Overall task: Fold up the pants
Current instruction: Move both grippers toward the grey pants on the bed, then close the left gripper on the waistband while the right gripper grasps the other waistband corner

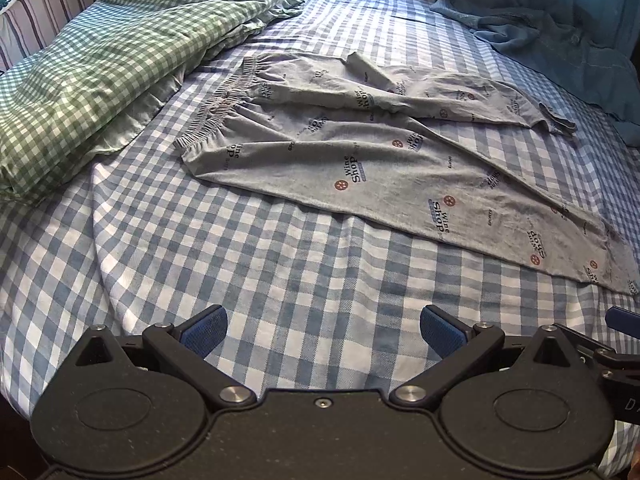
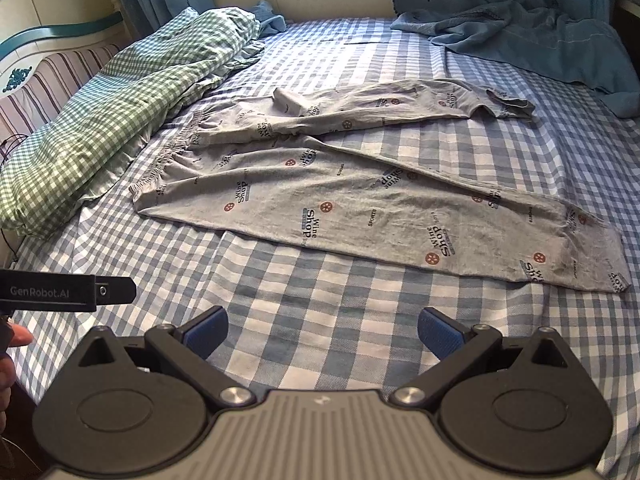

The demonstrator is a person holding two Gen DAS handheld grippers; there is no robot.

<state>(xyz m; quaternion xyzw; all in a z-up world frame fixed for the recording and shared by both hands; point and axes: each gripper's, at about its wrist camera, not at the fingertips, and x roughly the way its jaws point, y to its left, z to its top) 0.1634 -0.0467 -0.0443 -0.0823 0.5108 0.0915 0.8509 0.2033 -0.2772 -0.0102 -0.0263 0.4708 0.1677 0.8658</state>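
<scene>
The left gripper (image 1: 323, 334) has its blue-padded fingers spread wide and holds nothing; it hangs over bare blue-and-white checked bedsheet (image 1: 280, 288). The right gripper (image 2: 322, 334) is likewise wide apart and empty above the same sheet. At the left edge of the right wrist view, part of the left gripper's body is cut off by the frame, with "GenRobot.AI" printed on it, and a fingertip of the person's hand (image 2: 18, 336) shows just below.

Ahead of both grippers, well apart from them, the grey pants (image 1: 360, 160) lie spread flat, waistband toward the left, legs splayed rightward. The near leg's hem runs out of the left wrist view. The far leg's cuff is crumpled. Their print reads "Wine Shop" and "SPORTS", upside down. Beyond-left lies a green checked pillow (image 1: 120, 48); beyond-right, a rumpled blue blanket (image 2: 540, 36).
</scene>
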